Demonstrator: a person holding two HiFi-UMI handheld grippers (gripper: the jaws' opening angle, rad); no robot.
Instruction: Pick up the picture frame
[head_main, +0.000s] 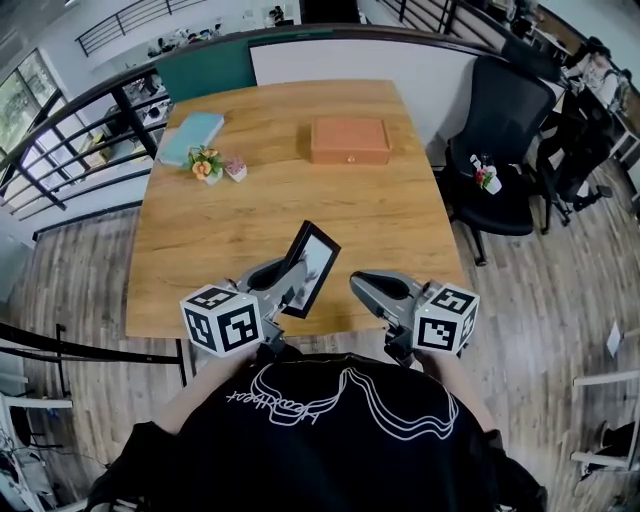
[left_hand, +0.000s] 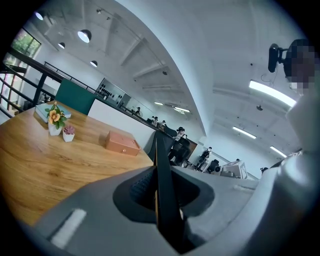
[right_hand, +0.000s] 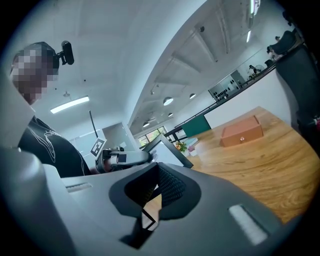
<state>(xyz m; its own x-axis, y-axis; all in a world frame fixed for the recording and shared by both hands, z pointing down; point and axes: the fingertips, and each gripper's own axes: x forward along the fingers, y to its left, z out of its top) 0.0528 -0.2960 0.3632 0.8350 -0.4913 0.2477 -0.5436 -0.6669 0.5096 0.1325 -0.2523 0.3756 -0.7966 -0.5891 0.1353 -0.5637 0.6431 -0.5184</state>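
The picture frame is black with a pale print and is held tilted above the near edge of the wooden table. My left gripper is shut on its lower left edge. In the left gripper view the frame shows edge-on, clamped between the jaws of the left gripper. My right gripper hovers just right of the frame, shut and holding nothing. From the right gripper view I see the frame and the left gripper beyond the closed jaws of the right gripper.
A brown wooden box lies at the table's far middle. A teal book, a flower pot and a small succulent pot stand at the far left. A black office chair is right of the table; railings run along the left.
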